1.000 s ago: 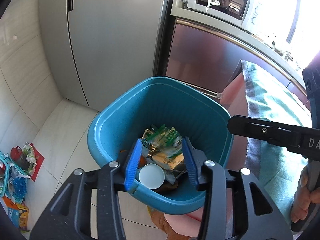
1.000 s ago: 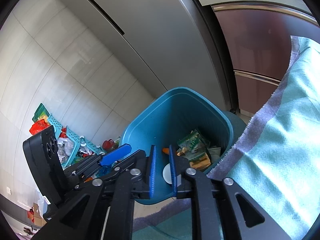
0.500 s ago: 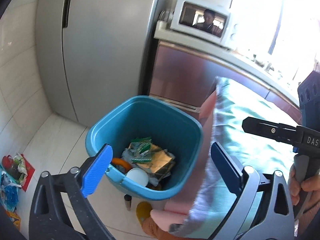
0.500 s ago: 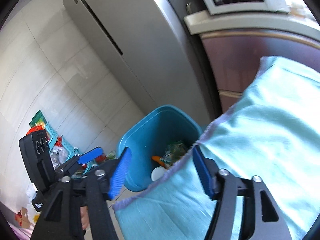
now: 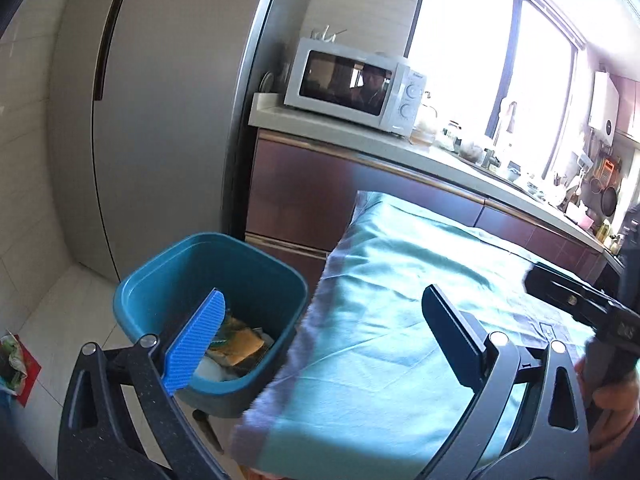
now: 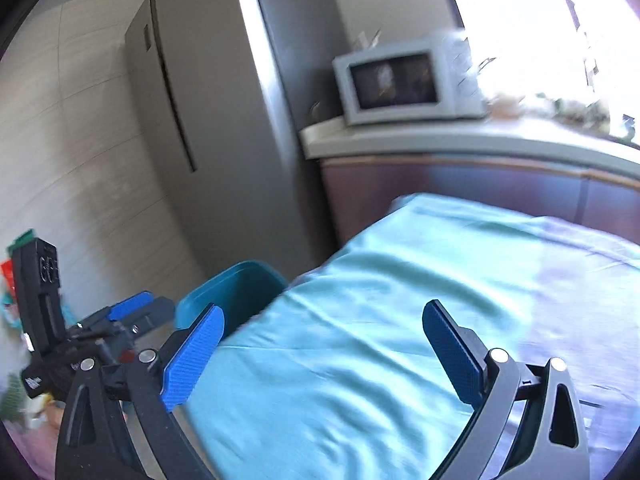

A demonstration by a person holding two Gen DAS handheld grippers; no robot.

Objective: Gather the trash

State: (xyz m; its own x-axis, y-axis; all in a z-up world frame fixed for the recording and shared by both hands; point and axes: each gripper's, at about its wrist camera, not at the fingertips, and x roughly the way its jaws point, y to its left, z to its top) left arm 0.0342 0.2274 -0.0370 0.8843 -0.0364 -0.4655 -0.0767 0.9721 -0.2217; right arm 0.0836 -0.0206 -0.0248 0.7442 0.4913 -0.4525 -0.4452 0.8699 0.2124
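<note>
Both grippers empty, wide apart above the teal cloth.

Our left gripper stands released; our right gripper is opening on nothing. Trash sits in the blue bin beside the cloth. Through blur, we risk snagging cloth or knocking the bin.

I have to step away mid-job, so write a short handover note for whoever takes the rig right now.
Left gripper: jaws wide open, nothing between them.
Right gripper: jaws opening, nothing between them, over the teal cloth.
Blue bin stands on the floor beside the cloth-covered table, with wrappers already in it.
Done: some trash is binned.
Left: litter lies on the floor at the far left; the visible cloth shows none.
</note>
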